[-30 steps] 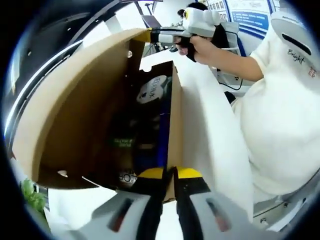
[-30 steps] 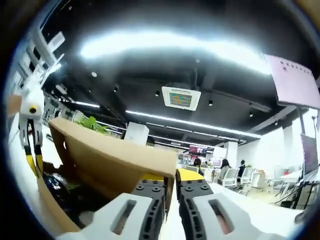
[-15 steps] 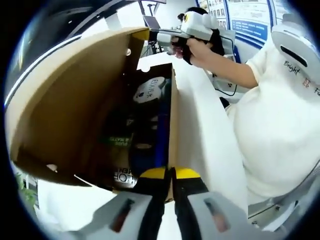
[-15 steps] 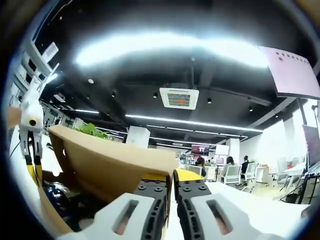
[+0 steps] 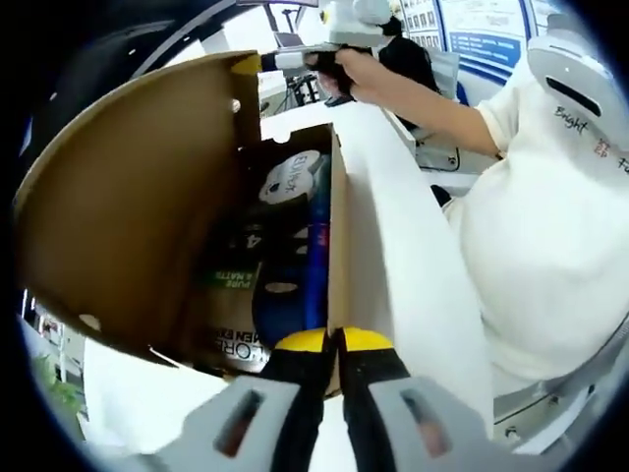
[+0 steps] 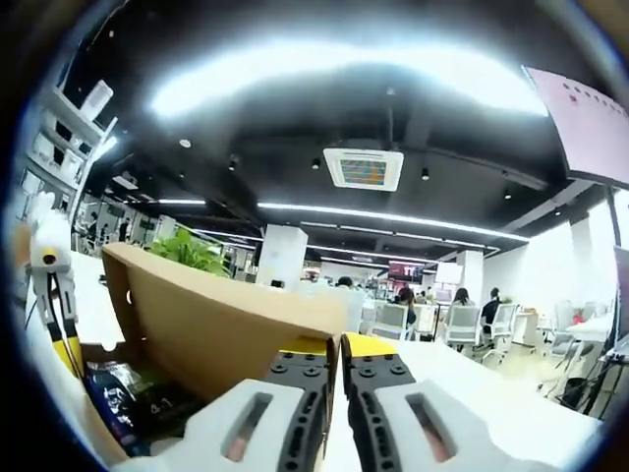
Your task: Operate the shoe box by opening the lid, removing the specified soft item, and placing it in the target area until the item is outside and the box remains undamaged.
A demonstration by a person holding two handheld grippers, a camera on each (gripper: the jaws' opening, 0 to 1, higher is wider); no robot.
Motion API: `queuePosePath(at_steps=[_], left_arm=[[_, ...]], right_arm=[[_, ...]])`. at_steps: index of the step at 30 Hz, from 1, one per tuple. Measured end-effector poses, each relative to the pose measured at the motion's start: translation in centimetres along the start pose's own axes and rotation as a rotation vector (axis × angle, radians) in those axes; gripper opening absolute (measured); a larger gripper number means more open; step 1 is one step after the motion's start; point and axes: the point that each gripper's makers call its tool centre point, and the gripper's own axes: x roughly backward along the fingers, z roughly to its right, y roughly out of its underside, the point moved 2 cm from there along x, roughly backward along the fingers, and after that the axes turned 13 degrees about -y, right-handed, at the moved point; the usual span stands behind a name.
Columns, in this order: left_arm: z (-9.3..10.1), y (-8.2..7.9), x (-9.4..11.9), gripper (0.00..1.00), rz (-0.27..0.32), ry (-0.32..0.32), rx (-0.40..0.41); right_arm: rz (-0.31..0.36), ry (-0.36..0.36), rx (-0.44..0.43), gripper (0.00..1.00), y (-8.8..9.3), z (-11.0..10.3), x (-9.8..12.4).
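The brown cardboard shoe box (image 5: 343, 246) lies open on a white table (image 5: 418, 295), its lid (image 5: 138, 197) swung up at the left. My left gripper (image 5: 332, 341) is shut on the near end of the box's side wall. Inside lie a blue soft packet (image 5: 293, 290), a white item with lettering (image 5: 290, 177) and dark packets. My right gripper (image 5: 257, 62), held by a hand, pinches the lid's far corner. In the right gripper view the right gripper (image 6: 335, 346) is shut on the lid (image 6: 216, 324), with the left gripper (image 6: 65, 356) at the far left.
A person in a white shirt (image 5: 550, 226) stands close along the table's right side. Beyond the lid are a green plant (image 6: 197, 251), office chairs and people (image 6: 462, 320). Posters hang on the back wall (image 5: 482, 29).
The lid has swung a little further open, its held corner and the right gripper shifting up and left in the left gripper view. Both grips are unchanged.
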Motion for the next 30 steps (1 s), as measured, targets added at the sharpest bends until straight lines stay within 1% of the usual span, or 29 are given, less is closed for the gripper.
queuePosePath(at_steps=[1, 2, 3, 5, 9, 10, 11, 12, 13, 15, 18, 19, 20, 21, 22, 23, 24, 26, 27, 28, 30], left_arm=[[0.1, 0.0, 0.0, 0.03, -0.021, -0.005, -0.010], [0.2, 0.0, 0.0, 0.03, -0.028, -0.006, -0.010], [0.1, 0.0, 0.0, 0.03, -0.031, -0.007, -0.013], [0.0, 0.1, 0.0, 0.03, -0.029, 0.003, 0.003], [0.0, 0.1, 0.1, 0.03, -0.019, 0.003, 0.018], [0.0, 0.1, 0.1, 0.03, -0.018, 0.001, 0.016], [0.0, 0.1, 0.1, 0.03, -0.019, -0.003, 0.015], [0.0, 0.1, 0.1, 0.03, -0.017, -0.007, 0.008], [0.1, 0.1, 0.2, 0.03, -0.015, -0.007, 0.000], [0.1, 0.0, 0.2, 0.03, -0.018, -0.022, -0.006], [0.1, 0.0, 0.3, 0.03, -0.019, -0.023, 0.006], [0.2, 0.0, 0.3, 0.03, -0.016, -0.021, 0.006], [0.2, 0.0, 0.3, 0.03, -0.013, -0.023, -0.002], [0.3, -0.1, 0.3, 0.04, -0.017, -0.028, -0.007], [0.3, -0.1, 0.4, 0.04, -0.018, -0.030, -0.007], [0.3, -0.1, 0.4, 0.04, -0.019, -0.031, -0.007], [0.3, -0.1, 0.4, 0.04, -0.016, -0.032, -0.001], [0.2, 0.0, 0.5, 0.04, 0.003, -0.024, 0.022], [0.2, 0.0, 0.5, 0.04, 0.006, -0.024, 0.026], [0.2, 0.0, 0.4, 0.03, 0.007, -0.022, 0.033], [0.5, 0.0, 0.5, 0.03, 0.001, -0.028, 0.027]], right_arm=[[-0.008, 0.002, 0.011, 0.01, 0.0, 0.1, -0.2], [-0.015, -0.001, 0.003, 0.01, -0.1, 0.3, -0.4], [-0.020, -0.007, -0.010, 0.01, -0.1, 0.4, -0.6], [-0.036, -0.019, -0.062, 0.01, -0.1, 0.5, -0.8], [-0.077, -0.031, -0.045, 0.01, -0.2, 0.8, -1.6], [-0.088, -0.035, -0.031, 0.01, -0.2, 0.9, -1.9], [-0.129, -0.054, 0.076, 0.01, -0.2, 0.9, -2.4], [-0.157, -0.059, 0.158, 0.02, -0.2, 1.0, -2.5], [-0.167, -0.039, 0.109, 0.02, -0.2, 1.0, -2.3], [-0.162, -0.045, 0.033, 0.02, -0.3, 0.8, -2.4], [-0.137, -0.042, -0.015, 0.01, -0.1, 1.2, -2.7], [-0.140, -0.040, -0.012, 0.01, -0.1, 1.3, -2.8], [-0.143, -0.038, -0.003, 0.01, 0.0, 1.2, -3.0], [-0.156, -0.024, 0.069, 0.01, -0.1, 1.4, -3.2], [-0.161, -0.018, 0.096, 0.02, -0.1, 1.4, -3.3], [-0.181, 0.002, 0.186, 0.02, -0.2, 1.2, -3.4], [-0.188, 0.013, 0.193, 0.02, -0.1, 1.1, -3.4], [-0.182, 0.003, 0.102, 0.02, 0.0, 1.2, -3.7], [-0.168, -0.017, 0.034, 0.02, 0.1, 1.2, -3.8], [-0.167, -0.033, -0.002, 0.02, 0.1, 1.5, -3.8], [-0.182, -0.032, 0.024, 0.01, 0.0, 1.7, -4.0]])
